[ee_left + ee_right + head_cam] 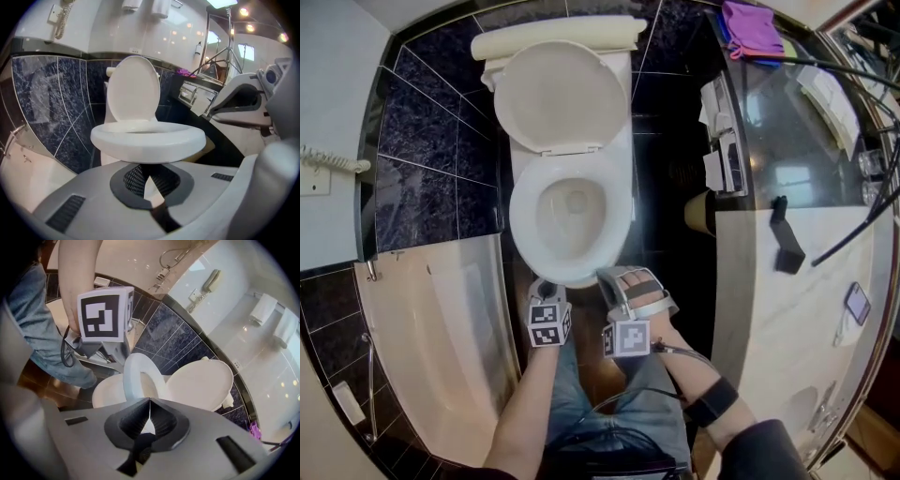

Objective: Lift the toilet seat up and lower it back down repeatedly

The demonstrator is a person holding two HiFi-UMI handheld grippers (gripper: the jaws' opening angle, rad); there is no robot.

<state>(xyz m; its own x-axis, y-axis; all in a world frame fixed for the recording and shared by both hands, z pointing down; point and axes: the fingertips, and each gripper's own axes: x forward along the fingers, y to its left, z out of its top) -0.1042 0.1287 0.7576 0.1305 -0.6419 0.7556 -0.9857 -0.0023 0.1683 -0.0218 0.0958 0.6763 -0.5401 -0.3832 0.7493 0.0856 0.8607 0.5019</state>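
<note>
White: toilet seat [521,221], lid [561,98].
Dark blue-black with pale marbled veining: wall tiles [422,159].
Purple: cloth [753,28].
Black-and-white square pattern: marker cubes [549,324].
Grey with black ribbed pads [133,180]: left gripper [143,165].
Glossy cream: counter [811,309], bathtub [441,328].
Pale cream: folded towel [558,39].
Blue denim: trousers [581,394].
Brown: floor [600,367].
Black: wrist strap [712,401].

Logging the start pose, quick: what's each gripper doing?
Left gripper: closed, holding nothing.
Right gripper: closed, holding nothing.
</note>
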